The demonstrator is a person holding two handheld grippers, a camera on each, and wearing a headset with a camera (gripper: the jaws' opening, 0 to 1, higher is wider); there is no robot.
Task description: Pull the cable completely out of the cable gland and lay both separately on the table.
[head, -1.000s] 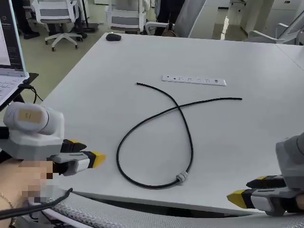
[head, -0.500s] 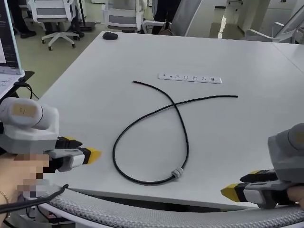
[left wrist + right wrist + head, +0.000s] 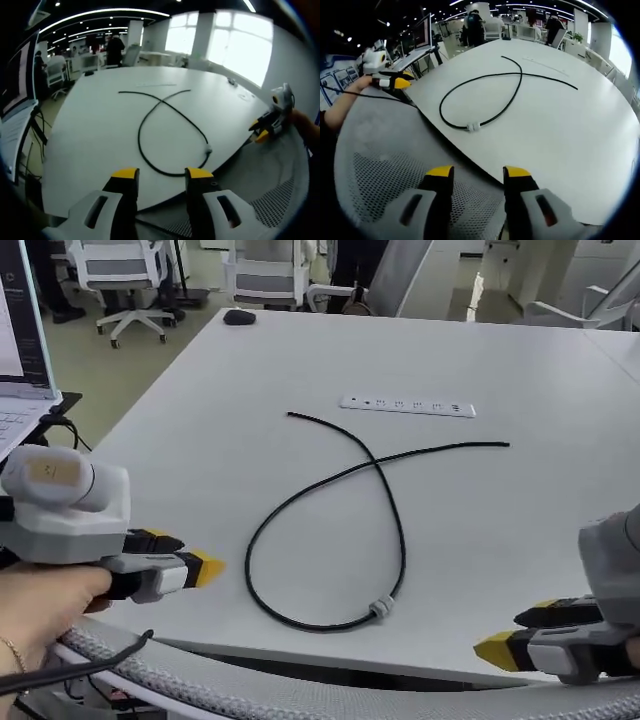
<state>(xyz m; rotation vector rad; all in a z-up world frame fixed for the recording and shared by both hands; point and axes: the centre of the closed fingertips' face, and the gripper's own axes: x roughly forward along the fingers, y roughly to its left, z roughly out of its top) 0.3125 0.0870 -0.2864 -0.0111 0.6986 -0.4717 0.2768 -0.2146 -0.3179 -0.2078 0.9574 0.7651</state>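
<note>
**Cable gland (image 3: 381, 609) threaded on the looped cable (image 3: 401, 530); both grippers empty at the bench (image 3: 520, 520) edge**

In the head view the black cable lies on the white bench in one large loop whose two strands cross beyond it. One free end points toward the white power strip (image 3: 408, 407) and the other runs off to the right. The small grey cable gland sits on the cable at the near side of the loop, close to the bench's front edge. It appears at the same place on the loop in the left gripper view (image 3: 208, 148) and the right gripper view (image 3: 473, 127).

The left gripper (image 3: 205, 568) is held level off the bench's near left corner, well apart from the cable. Its yellow-tipped jaws stand a clear gap apart in its own view (image 3: 156, 175), with nothing between them. The right gripper (image 3: 497, 650) hangs off the front edge to the right, pointing left, also well clear of the gland. Its jaws are likewise parted and hold nothing (image 3: 472, 172).

A tan label (image 3: 50, 472) sits on the left gripper's white housing, its writing too faint to read. The power strip's sockets show only as small dark marks, with no legible brand. A dark computer mouse (image 3: 239, 317) rests near the bench's far edge. A laptop (image 3: 15, 340) stands open at the far left, its screen text unreadable. A grey mesh chair back (image 3: 200, 690) crosses the bottom of the head view, just below the bench edge.
</note>
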